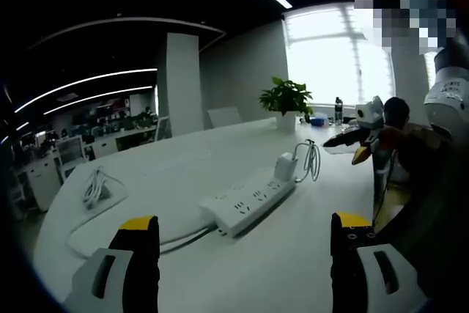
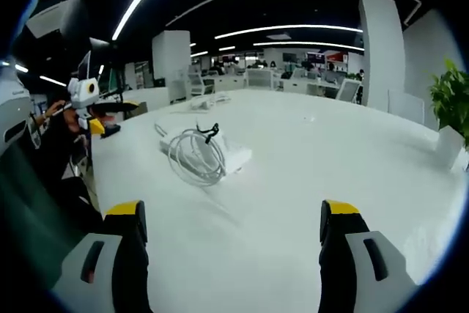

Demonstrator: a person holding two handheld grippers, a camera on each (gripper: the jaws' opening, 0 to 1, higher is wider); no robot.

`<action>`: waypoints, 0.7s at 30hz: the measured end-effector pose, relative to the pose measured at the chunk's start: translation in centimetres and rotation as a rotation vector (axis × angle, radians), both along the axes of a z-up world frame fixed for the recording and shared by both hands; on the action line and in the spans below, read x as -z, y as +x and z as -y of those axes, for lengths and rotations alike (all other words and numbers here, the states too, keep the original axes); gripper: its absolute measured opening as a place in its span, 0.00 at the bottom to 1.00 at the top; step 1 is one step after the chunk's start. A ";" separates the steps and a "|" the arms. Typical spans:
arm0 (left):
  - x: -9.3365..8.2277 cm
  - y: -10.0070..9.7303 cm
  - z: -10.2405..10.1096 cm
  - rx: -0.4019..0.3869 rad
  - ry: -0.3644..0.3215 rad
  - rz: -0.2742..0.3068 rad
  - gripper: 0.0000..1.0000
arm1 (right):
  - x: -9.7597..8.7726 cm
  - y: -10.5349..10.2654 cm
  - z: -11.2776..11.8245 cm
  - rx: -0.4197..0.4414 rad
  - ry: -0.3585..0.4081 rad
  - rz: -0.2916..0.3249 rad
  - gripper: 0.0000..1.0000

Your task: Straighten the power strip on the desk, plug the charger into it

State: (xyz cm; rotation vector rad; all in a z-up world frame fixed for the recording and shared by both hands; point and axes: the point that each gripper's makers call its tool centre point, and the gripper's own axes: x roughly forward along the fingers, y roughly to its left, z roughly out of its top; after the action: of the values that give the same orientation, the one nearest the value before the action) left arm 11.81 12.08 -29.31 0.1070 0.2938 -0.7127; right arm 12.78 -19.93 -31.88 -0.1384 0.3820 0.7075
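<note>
Now, nothing grasped: your left gripper [image 1: 244,254] and right gripper [image 2: 231,243] both spread wide, empty. Power strip [image 1: 248,202] lies slanted mid-frame on desk [image 1: 308,254], charger [image 1: 286,166] touching its far end, cable [image 2: 196,155] coiled. Straightening step pending; next, close on strip ends.

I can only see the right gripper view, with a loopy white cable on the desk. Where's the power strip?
Observer: The left gripper view shows the long white plastic power strip lying slantwise on the white desk, sockets facing up.
Operator: Is the charger in it?
Observer: The small white charger block stands at the strip's far end. I cannot tell whether it is plugged in.
Operator: Is the left gripper holding anything?
Observer: No, the left gripper is open and empty.
</note>
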 end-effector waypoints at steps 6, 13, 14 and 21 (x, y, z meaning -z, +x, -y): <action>-0.2 0.0 0.1 -0.001 -0.009 0.004 0.99 | -0.5 -0.1 -0.6 -0.006 0.001 0.011 0.98; 0.1 0.2 0.3 -0.001 0.015 0.002 0.99 | -0.9 0.0 -0.8 -0.011 -0.004 0.020 0.98; 0.1 0.1 0.3 -0.001 0.012 0.001 0.99 | -1.0 0.0 -0.8 -0.011 -0.004 0.024 0.98; 0.8 -0.4 0.4 0.034 0.044 -0.009 0.99 | -1.8 0.1 -0.7 -0.014 -0.018 0.046 0.98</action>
State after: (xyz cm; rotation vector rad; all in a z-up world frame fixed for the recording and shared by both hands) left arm 11.37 11.71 -30.11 0.1515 0.3168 -0.7409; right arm 12.93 -19.26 -30.08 -0.1738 0.3435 0.7134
